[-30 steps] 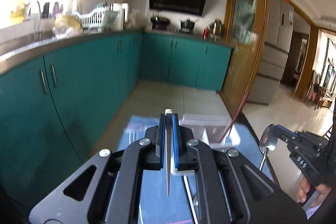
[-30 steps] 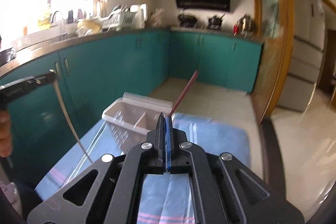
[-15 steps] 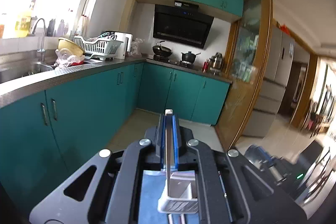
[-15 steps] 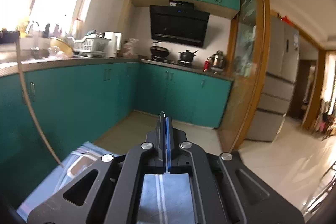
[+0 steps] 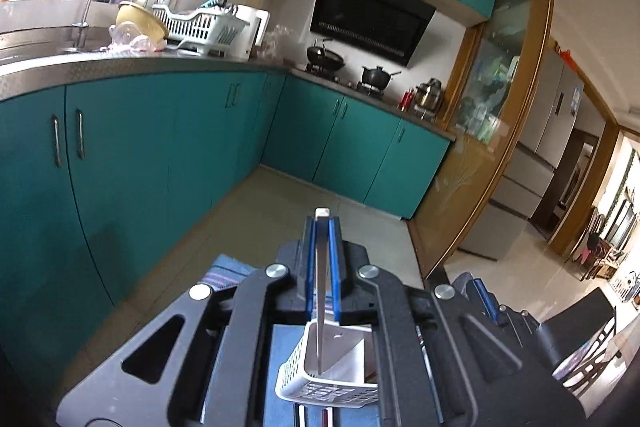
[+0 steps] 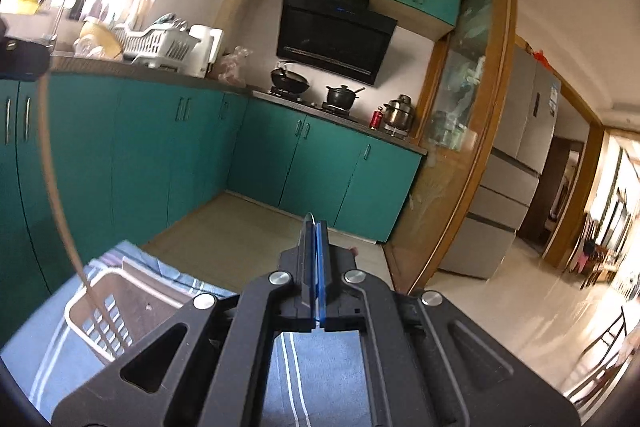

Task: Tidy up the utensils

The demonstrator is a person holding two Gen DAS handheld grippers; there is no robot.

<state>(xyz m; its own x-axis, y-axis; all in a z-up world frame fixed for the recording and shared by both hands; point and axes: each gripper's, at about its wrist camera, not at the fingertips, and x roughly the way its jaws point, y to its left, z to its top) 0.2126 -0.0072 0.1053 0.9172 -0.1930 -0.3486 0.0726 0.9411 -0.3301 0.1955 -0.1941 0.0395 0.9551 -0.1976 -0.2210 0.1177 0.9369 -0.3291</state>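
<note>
The left gripper (image 5: 323, 227) is clamped on a long thin utensil (image 5: 319, 307), a chopstick by the look of it (pale and slim, its white top just above the blue pads). Its long axis runs nearly straight down from the pads, and its lower tip hangs inside the white perforated utensil basket (image 5: 292, 367), toward the basket's 9 o'clock side, apparently short of the floor. The basket sits on a blue striped cloth (image 5: 224, 269) over the desk, at 6 o'clock from the pads in the left wrist view.

In the right wrist view the same basket (image 6: 86, 311) lies at about 8 o'clock from the right gripper (image 6: 315, 227), with the chopstick (image 6: 52, 187) arching down into it from the left gripper's body at 10 o'clock. The right gripper is closed with nothing visible between its pads.

My judgement: the left hand is far nearer the basket, already directly above it, so the coming move depends on keeping the chopstick vertical over that compartment before letting go.
</note>
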